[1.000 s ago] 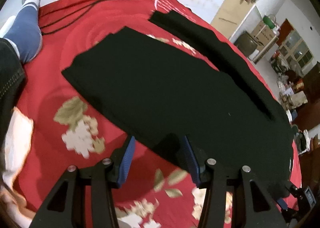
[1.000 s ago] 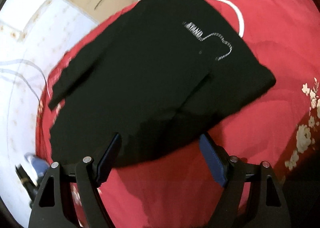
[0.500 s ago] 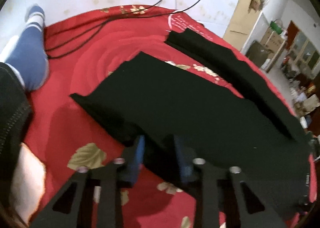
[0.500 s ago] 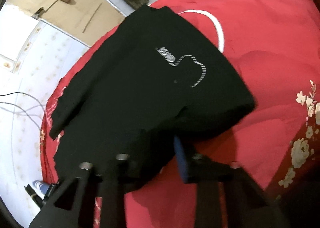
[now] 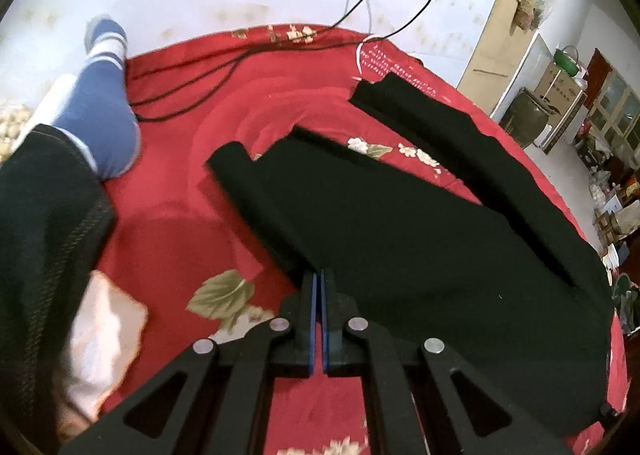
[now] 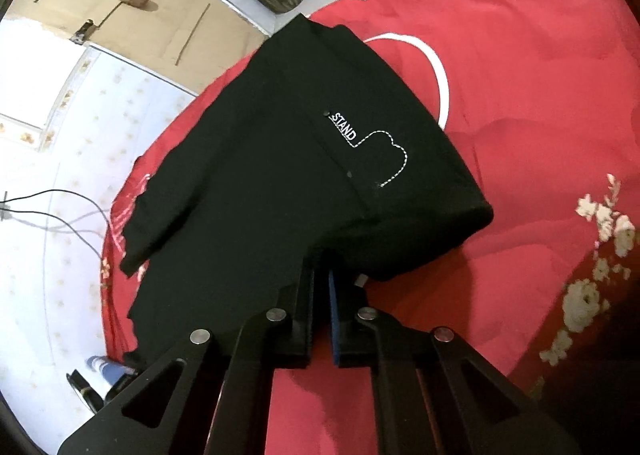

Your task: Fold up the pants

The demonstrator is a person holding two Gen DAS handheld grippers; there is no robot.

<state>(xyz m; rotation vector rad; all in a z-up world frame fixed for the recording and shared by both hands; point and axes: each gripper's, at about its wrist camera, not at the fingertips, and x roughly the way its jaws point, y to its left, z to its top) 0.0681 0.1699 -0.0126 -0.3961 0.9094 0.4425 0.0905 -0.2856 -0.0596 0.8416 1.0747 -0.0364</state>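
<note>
Black pants (image 5: 400,239) lie spread on a red flowered bedcover (image 5: 180,239). In the left wrist view my left gripper (image 5: 319,275) is shut on the near edge of one leg, and the cloth there is lifted and curls over beside the hem (image 5: 232,163). The other leg (image 5: 440,127) lies flat farther back. In the right wrist view my right gripper (image 6: 320,275) is shut on the near edge of the waist end of the pants (image 6: 280,159), which rises off the cover. A white stitched pocket outline with the word STAND (image 6: 360,139) shows on top.
A person's leg in a blue sock (image 5: 100,103) rests on the bed at the left, with dark trousers (image 5: 36,223) nearer. Black cables (image 5: 192,87) trail across the far cover. A wall runs behind the bed; furniture and boxes (image 5: 560,95) stand at the right.
Both grippers went from wide open to shut on the near edge of the pants. That edge has lifted off the cover, and the leg's hem end has curled up.
</note>
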